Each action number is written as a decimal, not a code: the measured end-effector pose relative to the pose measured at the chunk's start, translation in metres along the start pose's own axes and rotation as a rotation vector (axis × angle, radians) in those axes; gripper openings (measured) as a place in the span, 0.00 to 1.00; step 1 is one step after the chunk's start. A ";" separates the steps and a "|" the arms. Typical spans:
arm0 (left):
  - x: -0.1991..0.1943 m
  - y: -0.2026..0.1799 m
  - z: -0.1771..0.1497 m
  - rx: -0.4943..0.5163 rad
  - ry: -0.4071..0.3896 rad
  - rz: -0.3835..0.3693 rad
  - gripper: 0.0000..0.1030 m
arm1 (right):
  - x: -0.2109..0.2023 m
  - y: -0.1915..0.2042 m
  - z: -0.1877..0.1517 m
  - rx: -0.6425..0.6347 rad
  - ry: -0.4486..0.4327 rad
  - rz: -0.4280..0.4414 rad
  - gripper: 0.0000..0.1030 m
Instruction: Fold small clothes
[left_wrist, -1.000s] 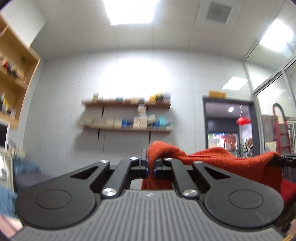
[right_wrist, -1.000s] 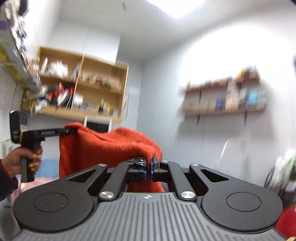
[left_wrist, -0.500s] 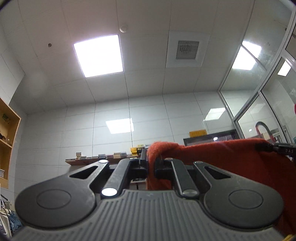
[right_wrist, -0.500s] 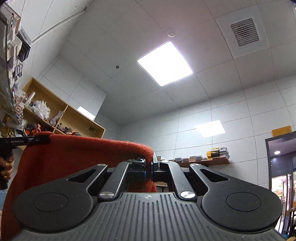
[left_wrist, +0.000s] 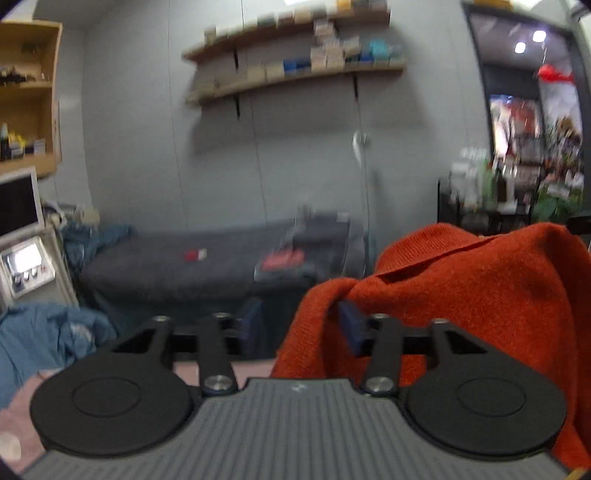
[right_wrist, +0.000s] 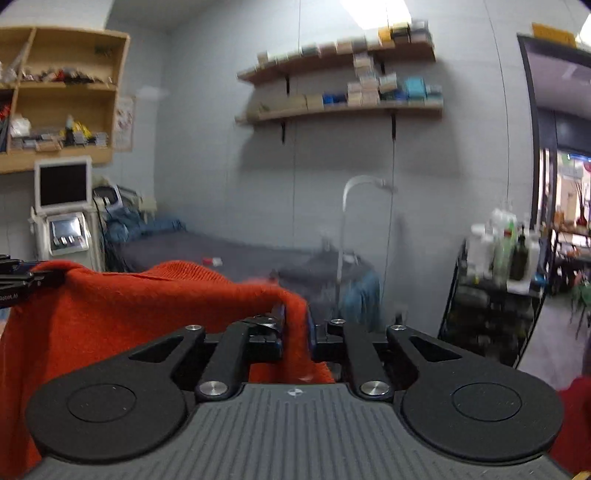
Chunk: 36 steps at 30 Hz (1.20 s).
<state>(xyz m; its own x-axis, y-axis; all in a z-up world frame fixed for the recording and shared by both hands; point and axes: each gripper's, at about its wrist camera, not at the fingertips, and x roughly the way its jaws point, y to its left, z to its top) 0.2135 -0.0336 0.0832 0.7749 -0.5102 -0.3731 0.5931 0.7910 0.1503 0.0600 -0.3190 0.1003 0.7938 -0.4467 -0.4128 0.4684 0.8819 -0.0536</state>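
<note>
**Both claws loosening on the orange sweater**

Now I see my left claw (left_wrist: 295, 326) spread wide, its jaws having just been opening. The orange sweater (left_wrist: 461, 295) hangs over its right finger (left_wrist: 349, 326) and falls away to the right of the claw; a fold droops into the gap, but the left finger stands clear of it, so nothing is pinched there.

My right claw (right_wrist: 295, 328) has also just been opening its jaws, though less far. A narrow edge of the sweater (right_wrist: 147, 306) runs down between its fingers, and the cloth spreads off to the left of this claw. I see a slim gap beside the fabric on the right finger's side, so I read this claw as released too, with the cloth merely draped through it. At the far left edge of the right wrist view, the sweater's other corner lies over the black tip of my left claw.

Beyond both claws stands a dark bed (left_wrist: 207, 266), with blue cloth (left_wrist: 40, 339) heaped low to the left of the left claw. Wooden shelves (right_wrist: 343, 107) carry small boxes on the grey wall ahead. The view is blurred.
</note>
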 end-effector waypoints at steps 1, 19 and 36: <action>0.025 0.004 -0.027 0.018 0.059 0.015 0.63 | 0.009 0.005 -0.018 -0.020 0.052 0.004 0.69; -0.091 -0.031 -0.218 -0.002 0.327 -0.355 0.84 | -0.158 0.014 -0.199 0.125 0.351 0.108 0.92; -0.161 -0.112 -0.215 0.257 0.364 -0.590 0.85 | -0.195 0.085 -0.265 -0.005 0.551 0.346 0.47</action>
<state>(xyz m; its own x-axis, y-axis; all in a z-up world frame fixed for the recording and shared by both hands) -0.0246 0.0325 -0.0707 0.2166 -0.6467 -0.7313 0.9558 0.2929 0.0241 -0.1578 -0.1174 -0.0652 0.5830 0.0049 -0.8125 0.2187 0.9621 0.1627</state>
